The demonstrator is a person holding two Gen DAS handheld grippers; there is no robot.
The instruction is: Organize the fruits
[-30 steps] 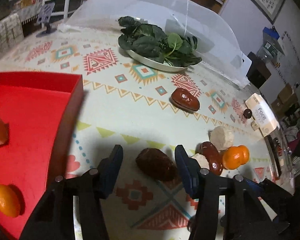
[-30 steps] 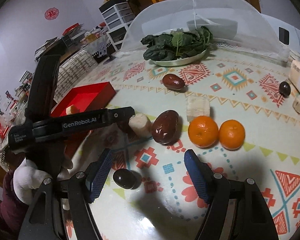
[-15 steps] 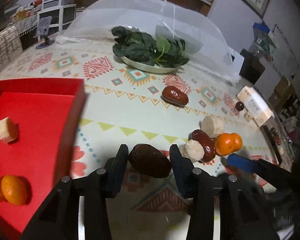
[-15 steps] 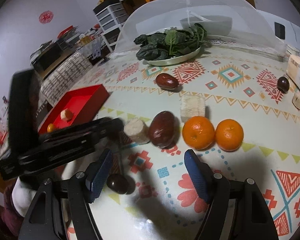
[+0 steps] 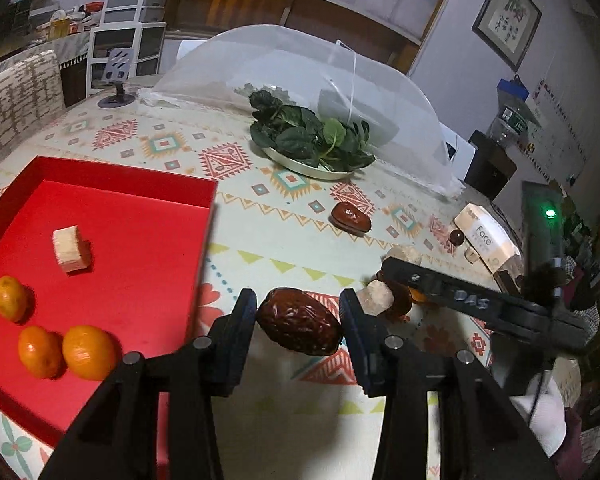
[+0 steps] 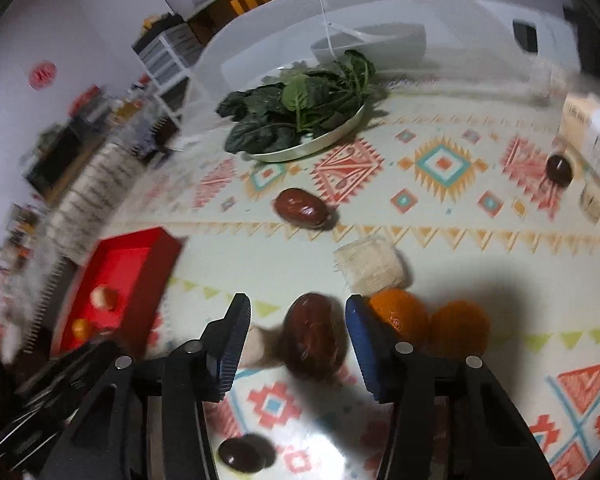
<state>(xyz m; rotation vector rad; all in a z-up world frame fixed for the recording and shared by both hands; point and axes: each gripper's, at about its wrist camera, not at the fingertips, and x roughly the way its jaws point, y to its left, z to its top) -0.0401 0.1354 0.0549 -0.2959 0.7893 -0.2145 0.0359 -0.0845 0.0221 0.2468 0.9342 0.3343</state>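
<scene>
The shallow red rectangular tray [image 5: 112,184] on the patterned tablecloth [image 5: 260,240] holds three small oranges [image 5: 88,352] and one pale cut chunk [image 5: 71,249]. My left gripper [image 5: 298,320] clamps a wrinkled dark brown date [image 5: 298,326], lifted beside the tray, long axis slanting across the jaws. My right gripper [image 6: 298,344] has just been closing around a second date [image 6: 314,338], lengthwise toward me; contact unclear. Two oranges [image 6: 400,316] lie beside it.

free: bare tablecloth [image 5: 284,240] | blocked: red tray [image 5: 204,240] wall left
</scene>
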